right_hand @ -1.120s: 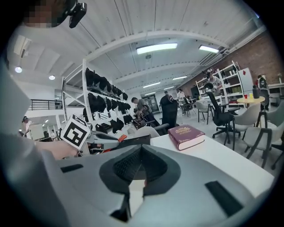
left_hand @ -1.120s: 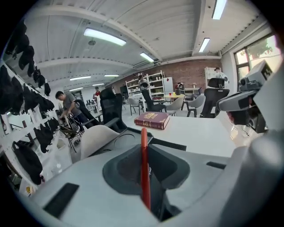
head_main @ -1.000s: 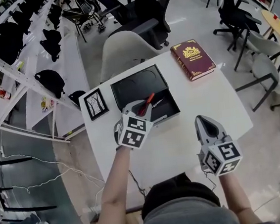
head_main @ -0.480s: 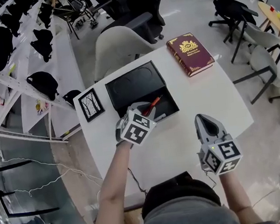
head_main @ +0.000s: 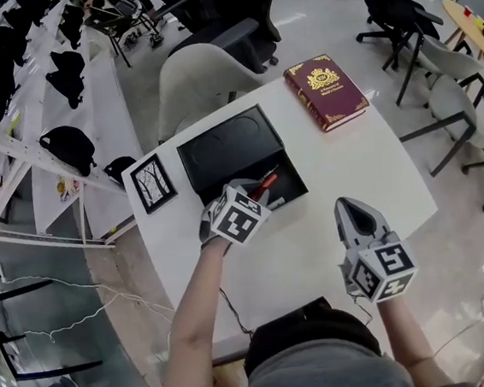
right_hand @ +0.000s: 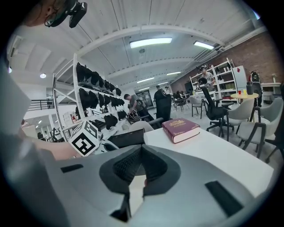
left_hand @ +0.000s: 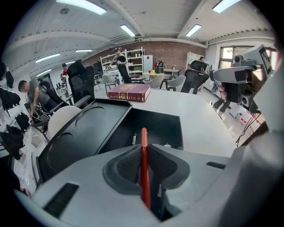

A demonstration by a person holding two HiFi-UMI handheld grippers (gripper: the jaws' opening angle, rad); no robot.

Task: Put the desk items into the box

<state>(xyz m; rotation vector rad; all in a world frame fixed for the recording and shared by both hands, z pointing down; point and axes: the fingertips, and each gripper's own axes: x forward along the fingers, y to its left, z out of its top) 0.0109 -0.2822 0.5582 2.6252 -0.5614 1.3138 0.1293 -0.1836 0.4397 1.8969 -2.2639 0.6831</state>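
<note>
Left gripper view, left hand-held gripper (left_hand: 142, 150) clamped on red pen (left_hand: 143, 136), long axis along jaws, tip toward black box (left_hand: 162, 124)

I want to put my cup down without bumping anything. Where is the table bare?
The bare patch of table lies between the black box, the red book and the right gripper. The left side is crowded: picture frame, box and left gripper holding a red pen sit close together.

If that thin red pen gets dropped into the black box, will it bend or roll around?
Likely stiff and light: the red pen, held in the fingers of the left gripper, sticks straight out without sagging. Being slim and round-looking, it may roll a little, but the box walls should contain it.
</note>
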